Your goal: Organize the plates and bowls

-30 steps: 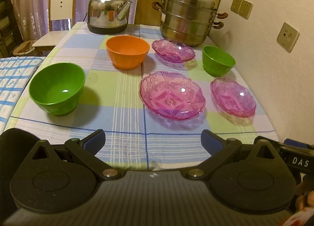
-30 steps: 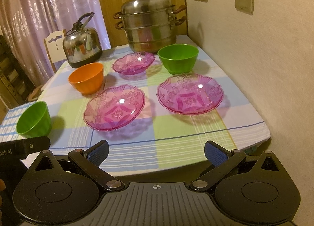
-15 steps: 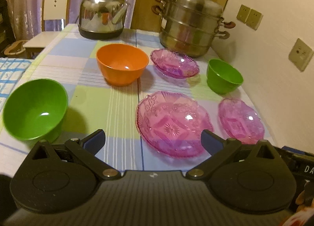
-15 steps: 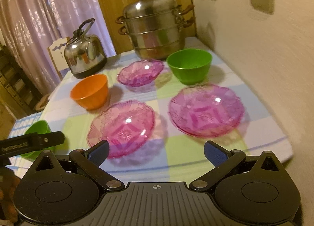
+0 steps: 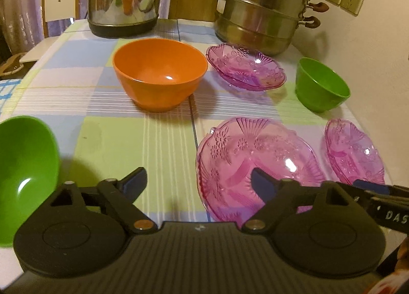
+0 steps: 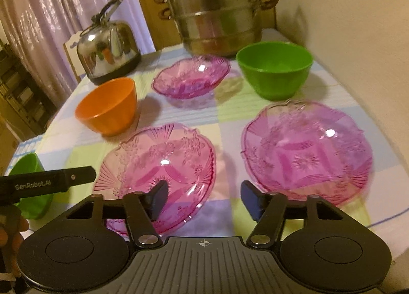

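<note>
Three pink cut-glass plates (image 6: 306,150) and three bowls (image 5: 159,74) sat empty, apart; left gripper (image 5: 196,181) and right gripper (image 6: 203,198) both gaped, gripping nothing.

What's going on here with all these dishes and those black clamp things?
A person holds a two-finger gripper in each hand and is about to tidy the dishes on the table. Both the left gripper and the right gripper are open and hold nothing. Three pink plates, the nearest, two green bowls and an orange bowl sit apart, none stacked.
</note>
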The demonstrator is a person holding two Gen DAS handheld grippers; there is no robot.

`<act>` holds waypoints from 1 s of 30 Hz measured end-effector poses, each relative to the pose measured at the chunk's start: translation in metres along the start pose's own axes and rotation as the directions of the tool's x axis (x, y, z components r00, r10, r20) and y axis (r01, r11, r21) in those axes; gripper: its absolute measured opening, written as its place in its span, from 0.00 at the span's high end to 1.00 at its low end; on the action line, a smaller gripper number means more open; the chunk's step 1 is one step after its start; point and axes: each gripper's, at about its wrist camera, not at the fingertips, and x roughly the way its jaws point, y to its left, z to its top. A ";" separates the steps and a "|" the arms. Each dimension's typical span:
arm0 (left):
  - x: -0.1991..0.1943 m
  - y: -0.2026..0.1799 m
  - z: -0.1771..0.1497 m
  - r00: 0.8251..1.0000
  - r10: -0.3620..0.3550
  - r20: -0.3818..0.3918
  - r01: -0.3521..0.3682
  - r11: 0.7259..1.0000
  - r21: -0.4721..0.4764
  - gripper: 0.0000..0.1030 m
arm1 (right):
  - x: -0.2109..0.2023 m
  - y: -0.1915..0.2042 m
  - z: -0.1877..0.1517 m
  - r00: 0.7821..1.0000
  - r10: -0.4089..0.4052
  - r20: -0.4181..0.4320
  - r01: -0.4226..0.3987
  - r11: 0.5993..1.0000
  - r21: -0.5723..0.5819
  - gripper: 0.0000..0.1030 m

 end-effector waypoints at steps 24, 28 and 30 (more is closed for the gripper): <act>0.033 -0.003 -0.002 0.999 -0.033 -0.006 0.034 0.999 0.038 0.81 | 0.041 -0.006 0.001 0.997 -0.016 -0.071 0.018 1.000 0.025 0.82; 0.036 -0.005 -0.004 1.000 -0.022 -0.016 0.023 0.999 0.047 0.87 | 0.042 -0.007 0.000 0.997 -0.013 -0.077 0.016 0.999 0.029 0.87; 0.035 -0.005 -0.004 1.000 -0.010 -0.017 0.011 0.998 0.055 0.92 | 0.043 -0.007 0.001 0.997 -0.013 -0.080 0.016 0.999 0.029 0.88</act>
